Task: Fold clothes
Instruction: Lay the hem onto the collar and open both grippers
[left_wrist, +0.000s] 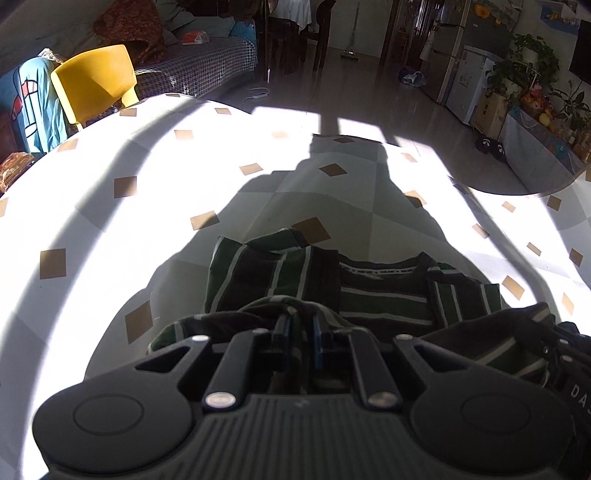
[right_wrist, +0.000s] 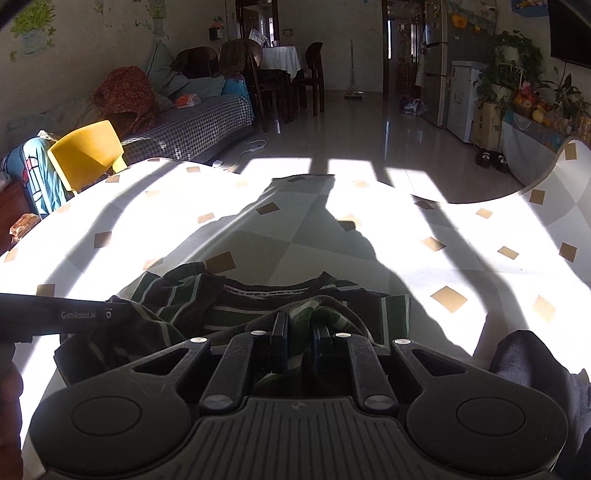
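A dark green and black striped shirt (left_wrist: 384, 295) lies on the white table (left_wrist: 110, 221) with its collar facing away and both sleeves folded in. My left gripper (left_wrist: 300, 328) is shut on a bunched part of the shirt's near hem. My right gripper (right_wrist: 301, 328) is shut on another bunched part of the hem of the same shirt (right_wrist: 258, 295). The left gripper's body (right_wrist: 62, 315) shows at the left edge of the right wrist view. The right gripper's body (left_wrist: 565, 354) shows at the right edge of the left wrist view.
The table cover is white with tan diamonds (right_wrist: 447, 299), in strong sun and shadow. A yellow chair (left_wrist: 96, 77) stands at the table's far left. A sofa (right_wrist: 192, 129), dining chairs, a fridge and plants (right_wrist: 517, 74) are beyond the table.
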